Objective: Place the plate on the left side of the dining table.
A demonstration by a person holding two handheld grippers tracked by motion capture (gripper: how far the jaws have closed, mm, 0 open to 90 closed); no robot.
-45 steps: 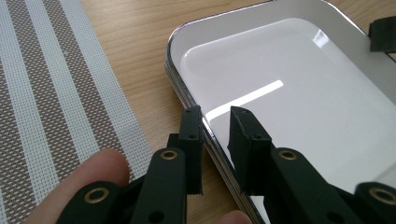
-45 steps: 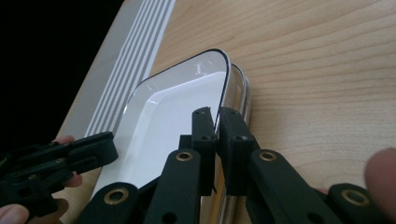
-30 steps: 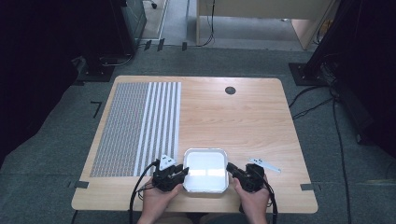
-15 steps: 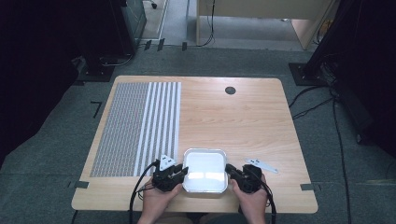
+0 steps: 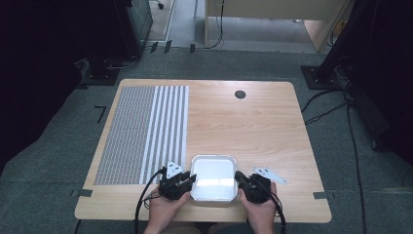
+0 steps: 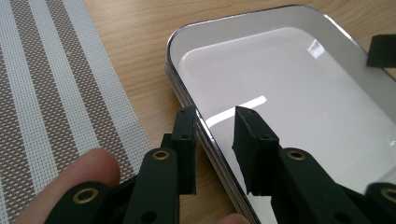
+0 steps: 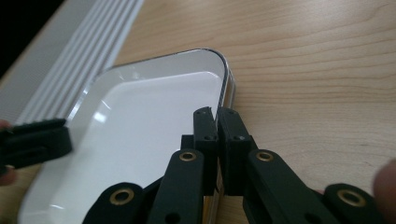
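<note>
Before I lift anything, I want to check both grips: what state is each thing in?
tray: empty, flat on the table, beside the mat.
left gripper: open, jaws astride the tray's rim, not yet closed.
right gripper: shut on the tray's opposite rim.
placemat: lying flat, nothing on it.
</note>
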